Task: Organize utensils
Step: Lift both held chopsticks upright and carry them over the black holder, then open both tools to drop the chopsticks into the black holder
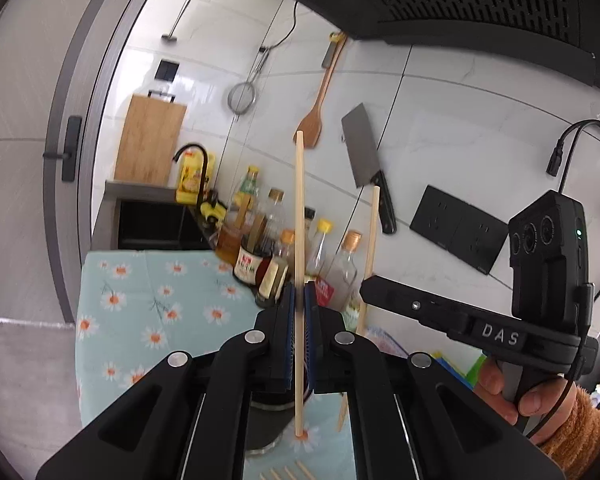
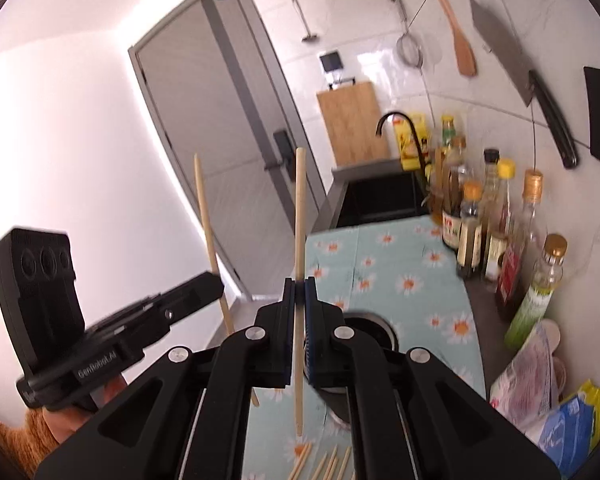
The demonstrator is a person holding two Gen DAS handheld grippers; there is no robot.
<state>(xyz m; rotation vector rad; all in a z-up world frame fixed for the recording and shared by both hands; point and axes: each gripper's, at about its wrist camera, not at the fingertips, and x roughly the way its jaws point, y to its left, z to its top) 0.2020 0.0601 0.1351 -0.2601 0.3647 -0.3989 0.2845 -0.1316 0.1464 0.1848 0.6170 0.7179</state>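
My left gripper (image 1: pixel 299 294) is shut on a wooden chopstick (image 1: pixel 299 208) and holds it upright above the daisy-print cloth (image 1: pixel 148 308). My right gripper (image 2: pixel 299 285) is shut on a second wooden chopstick (image 2: pixel 299 216), also upright. Each gripper shows in the other's view: the right one (image 1: pixel 370 286) with its chopstick (image 1: pixel 371 236), the left one (image 2: pixel 216 282) with its chopstick (image 2: pixel 208 224). A dark round holder (image 2: pixel 374 330) stands on the cloth just behind the right gripper; it also shows under the left jaws (image 1: pixel 266 424). Several loose chopsticks (image 2: pixel 324 462) lie on the cloth at the bottom edge.
Sauce and oil bottles (image 2: pixel 496 232) line the tiled wall. A cleaver (image 1: pixel 364 152), wooden spatula (image 1: pixel 316 100) and strainer (image 1: pixel 242 98) hang on the wall. A sink (image 2: pixel 380 196) with black tap lies beyond the cloth. Plastic bags (image 2: pixel 556 400) sit at the right.
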